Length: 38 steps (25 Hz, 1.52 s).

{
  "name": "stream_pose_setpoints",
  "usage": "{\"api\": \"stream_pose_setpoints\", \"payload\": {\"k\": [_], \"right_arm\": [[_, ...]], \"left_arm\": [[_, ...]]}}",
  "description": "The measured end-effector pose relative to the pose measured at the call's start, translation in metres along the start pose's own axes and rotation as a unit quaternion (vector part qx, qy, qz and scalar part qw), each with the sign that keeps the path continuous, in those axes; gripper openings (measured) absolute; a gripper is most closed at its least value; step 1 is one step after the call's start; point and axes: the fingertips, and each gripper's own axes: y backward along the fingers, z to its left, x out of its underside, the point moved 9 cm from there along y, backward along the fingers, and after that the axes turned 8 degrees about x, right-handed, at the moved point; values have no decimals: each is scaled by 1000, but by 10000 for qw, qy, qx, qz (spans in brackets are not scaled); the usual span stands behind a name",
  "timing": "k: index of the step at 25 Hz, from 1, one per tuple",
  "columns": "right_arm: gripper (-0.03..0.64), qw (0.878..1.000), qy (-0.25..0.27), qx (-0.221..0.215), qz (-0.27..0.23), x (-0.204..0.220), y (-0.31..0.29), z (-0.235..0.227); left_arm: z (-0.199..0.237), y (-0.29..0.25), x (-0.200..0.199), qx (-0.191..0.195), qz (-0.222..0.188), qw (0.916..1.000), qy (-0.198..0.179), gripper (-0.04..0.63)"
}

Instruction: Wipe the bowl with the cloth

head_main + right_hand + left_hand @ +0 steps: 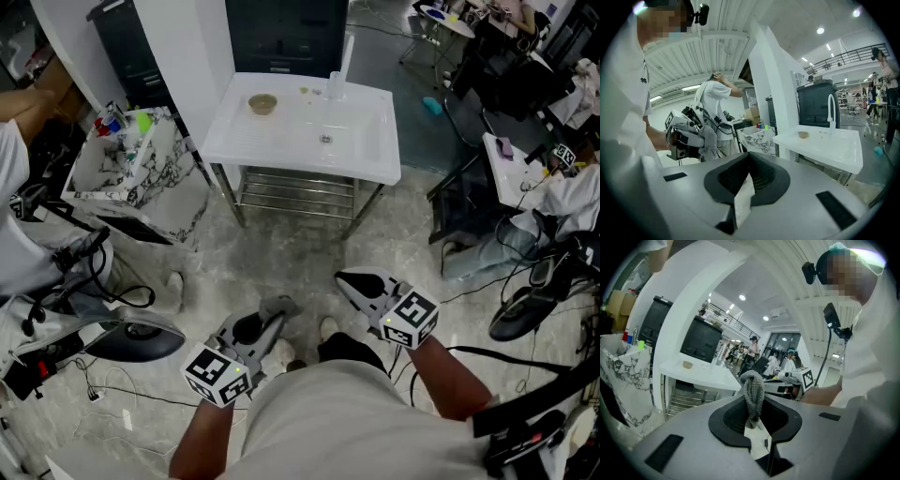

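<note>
You stood well short of the counter [281, 141] bearing the bowl [262, 103], left hand-held gripper [270, 321] clamped on the grey cloth [753, 390] by a narrow fold that could slip free, right hand-held gripper [347, 281] closed, empty.

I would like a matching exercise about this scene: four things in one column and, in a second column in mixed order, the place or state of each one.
Things:
1. bowl
2. cloth
3. right gripper
4. tap

Places or states:
A. shut, with nothing between its jaws
B. stands at the back edge of the white sink table
C. sits on the left part of the white sink table
D. clamped in the left gripper

Right pairs: 1-C, 2-D, 3-A, 4-B.
</note>
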Motion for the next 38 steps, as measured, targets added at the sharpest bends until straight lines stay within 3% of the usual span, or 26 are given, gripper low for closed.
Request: {"api": "stream_pose_setpoints", "payload": {"k": [6, 10, 15, 22, 26, 31, 38], "right_arm": [[15, 9999, 55, 148, -51, -7, -22, 5], [15, 9998, 32, 186, -36, -12, -34, -16], [15, 9998, -175, 76, -31, -21, -64, -75], [18, 9996, -204, 10, -183, -48, -101, -189], [20, 9996, -207, -79, -161, -57, -121, -247], [21, 9988, -479, -94, -31, -58, -159, -283], [21, 9938, -1071, 288, 107, -70, -244, -317]], "left_arm": [[33, 14, -7, -45, -58, 9999, -143, 60], [55, 6, -15, -174, -30, 9998, -131, 60], [92, -30, -42, -410, 60, 9991, -91, 60], [141, -129, -106, -545, 46, 9985, -97, 60], [165, -179, -136, -627, 96, 9973, -365, 60], [188, -208, -153, -652, 207, 9970, -364, 60], [250, -225, -178, -647, 246, 9968, -408, 60]]}}
